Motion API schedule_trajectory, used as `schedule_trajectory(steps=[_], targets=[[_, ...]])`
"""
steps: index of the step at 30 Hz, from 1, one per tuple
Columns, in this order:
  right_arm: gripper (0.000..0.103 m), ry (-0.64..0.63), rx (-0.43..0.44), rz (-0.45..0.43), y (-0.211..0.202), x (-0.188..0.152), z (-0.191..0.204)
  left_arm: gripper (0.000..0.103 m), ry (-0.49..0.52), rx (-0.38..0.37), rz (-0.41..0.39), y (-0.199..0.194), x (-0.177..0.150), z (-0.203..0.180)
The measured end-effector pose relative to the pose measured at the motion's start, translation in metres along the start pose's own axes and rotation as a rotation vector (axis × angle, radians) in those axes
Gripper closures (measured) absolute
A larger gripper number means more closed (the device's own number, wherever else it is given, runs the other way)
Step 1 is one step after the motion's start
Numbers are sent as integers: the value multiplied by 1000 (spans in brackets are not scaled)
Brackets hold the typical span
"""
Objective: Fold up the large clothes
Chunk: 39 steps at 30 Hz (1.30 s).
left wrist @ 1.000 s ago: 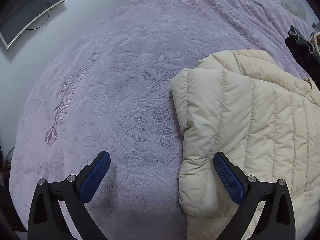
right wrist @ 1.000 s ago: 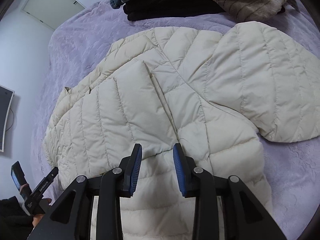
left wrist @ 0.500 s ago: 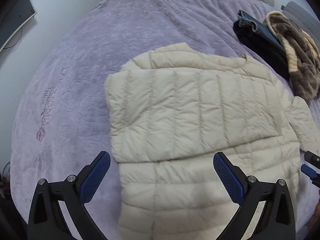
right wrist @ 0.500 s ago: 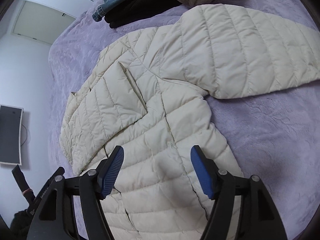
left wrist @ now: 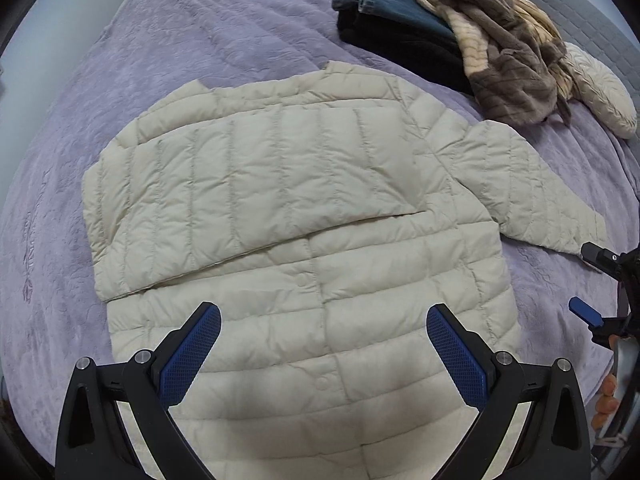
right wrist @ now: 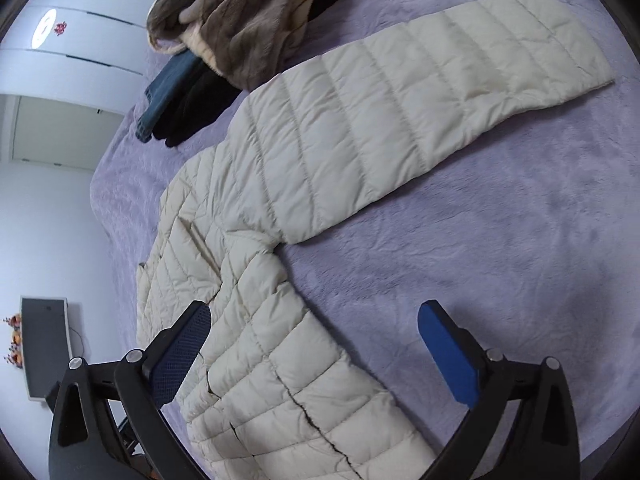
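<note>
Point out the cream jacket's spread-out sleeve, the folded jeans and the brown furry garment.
sleeve (right wrist: pixel 420 92), right wrist view, middle of its quilted top.
jeans (left wrist: pixel 384 4), left wrist view, blue folded edge.
brown furry garment (left wrist: pixel 504 56), left wrist view, middle of the heap.

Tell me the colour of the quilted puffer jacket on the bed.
Cream, the quilted puffer jacket; clearest in the left wrist view.

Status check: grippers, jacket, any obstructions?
Both hand-held grippers, left and right, open, empty. Cream quilted puffer jacket: one sleeve folded across, other spread out. Nothing blocking.

Jacket (left wrist: pixel 304 216) cream, quilted. Blanket (left wrist: pixel 224 32) lilac, embossed. Upper right: jeans (left wrist: pixel 384 4) blue, fleece (left wrist: pixel 504 48) brown with tan lining. Pads (left wrist: pixel 188 356) blue, gripper frames black.
</note>
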State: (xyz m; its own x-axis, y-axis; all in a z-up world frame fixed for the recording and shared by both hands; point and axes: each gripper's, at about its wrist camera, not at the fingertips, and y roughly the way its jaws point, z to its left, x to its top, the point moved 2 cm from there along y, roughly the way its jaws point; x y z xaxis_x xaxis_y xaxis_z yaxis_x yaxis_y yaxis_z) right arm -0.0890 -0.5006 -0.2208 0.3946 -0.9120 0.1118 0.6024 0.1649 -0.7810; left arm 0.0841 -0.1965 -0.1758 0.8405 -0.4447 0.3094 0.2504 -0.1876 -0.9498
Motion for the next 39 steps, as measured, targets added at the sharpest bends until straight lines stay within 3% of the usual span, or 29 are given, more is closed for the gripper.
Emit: schedule_trajectory(steps=[6, 15, 25, 27, 29, 31, 35, 39], targets=[[0, 163, -8, -26, -3, 30, -52, 0, 39, -8, 13, 8, 3, -34], [0, 415, 254, -91, 15, 84, -98, 0, 60, -4, 25, 21, 8, -63], [3, 574, 408, -152, 28, 116, -109, 0, 47, 2, 20, 28, 17, -66], [11, 581, 417, -156, 28, 119, -108, 0, 43, 4, 18, 28, 18, -64], [37, 588, 414, -144, 29, 121, -109, 0, 40, 7, 15, 28, 19, -61], [45, 608, 449, -146, 32, 122, -109, 0, 36, 9, 15, 28, 19, -58], [85, 604, 510, -144, 31, 124, -103, 0, 23, 12, 11, 28, 19, -50], [92, 514, 547, -170, 17, 131, -78, 0, -1, 15, 1, 26, 18, -37]])
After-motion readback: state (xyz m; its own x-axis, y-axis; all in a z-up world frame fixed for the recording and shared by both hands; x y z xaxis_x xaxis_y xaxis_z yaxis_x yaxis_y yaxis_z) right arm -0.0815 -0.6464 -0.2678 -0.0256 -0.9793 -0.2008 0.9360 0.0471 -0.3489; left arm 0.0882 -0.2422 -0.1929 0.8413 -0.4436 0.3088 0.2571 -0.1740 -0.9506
